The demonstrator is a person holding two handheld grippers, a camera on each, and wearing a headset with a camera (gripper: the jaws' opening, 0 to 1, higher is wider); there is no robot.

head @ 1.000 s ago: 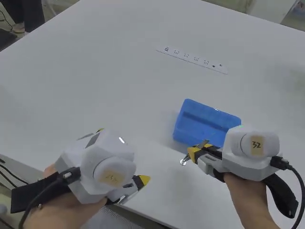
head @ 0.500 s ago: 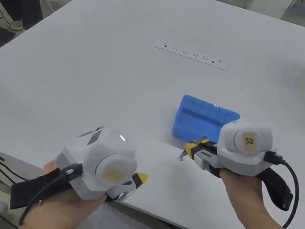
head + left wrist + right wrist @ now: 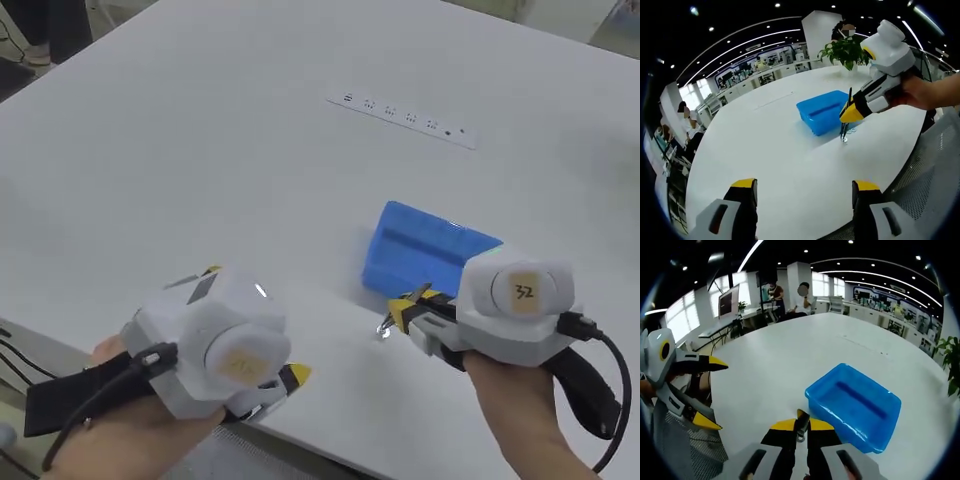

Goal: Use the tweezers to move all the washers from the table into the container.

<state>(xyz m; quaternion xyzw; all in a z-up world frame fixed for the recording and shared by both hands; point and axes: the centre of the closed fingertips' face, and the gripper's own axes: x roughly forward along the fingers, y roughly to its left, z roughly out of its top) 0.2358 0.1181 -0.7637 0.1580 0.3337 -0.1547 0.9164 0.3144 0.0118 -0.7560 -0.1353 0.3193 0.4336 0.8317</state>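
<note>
R gripper [image 3: 405, 314] at near edge of white table [image 3: 200, 150], yellow-tipped fingers clamped on thin dark metal tweezers [image 3: 844, 127]. Tweezer tips down at table surface, just beside near wall of blue rectangular plastic container [image 3: 400, 270]. Faint small metal washers [image 3: 852, 131] on table by the tips, count unclear. L gripper [image 3: 804, 184] further left along same edge, fingers wide apart, nothing btwn. Long white socket strip [image 3: 410, 120] toward far edge.

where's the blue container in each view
head view: blue container right of centre, just beyond the right gripper.
left gripper view: blue container above centre, left of that gripper's claw.
right gripper view: blue container right of centre, ahead of its own claw.
shared landmark: the right gripper, holding tweezers.
</note>
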